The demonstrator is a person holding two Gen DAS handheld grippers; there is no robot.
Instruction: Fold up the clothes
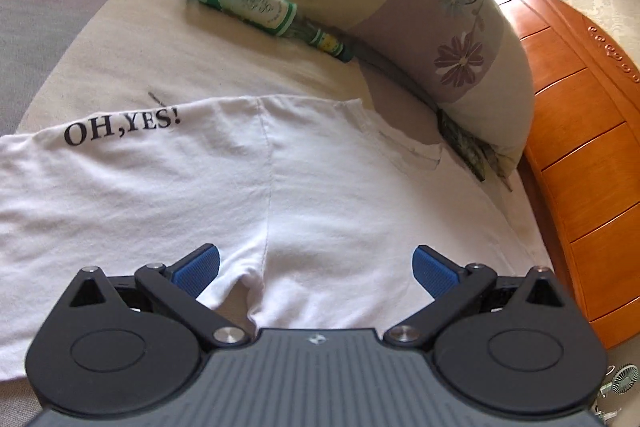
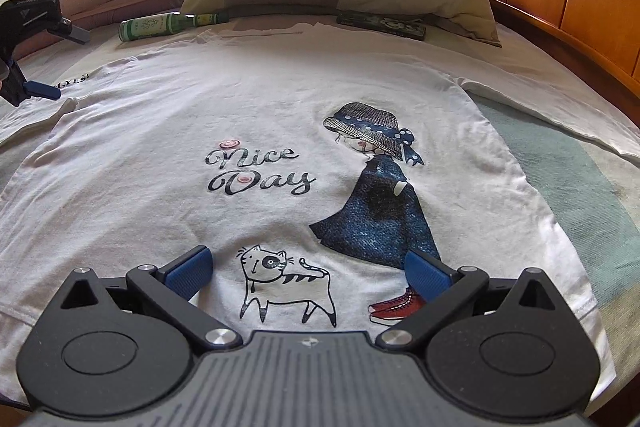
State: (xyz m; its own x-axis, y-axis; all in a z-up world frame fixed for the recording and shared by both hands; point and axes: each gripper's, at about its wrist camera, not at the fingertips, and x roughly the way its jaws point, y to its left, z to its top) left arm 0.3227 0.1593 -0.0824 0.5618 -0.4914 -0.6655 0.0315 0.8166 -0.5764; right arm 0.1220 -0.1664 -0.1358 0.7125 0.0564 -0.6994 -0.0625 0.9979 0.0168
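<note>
Bed [image 2: 560, 39] carries a white printed T-shirt [image 2: 280, 99] spread flat — left gripper [image 1: 316, 269] and right gripper [image 2: 308, 269] both gape wide above it, holding nothing.

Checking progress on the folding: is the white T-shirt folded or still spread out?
Spread out: the T-shirt lies flat on the bed, print fully showing.
</note>
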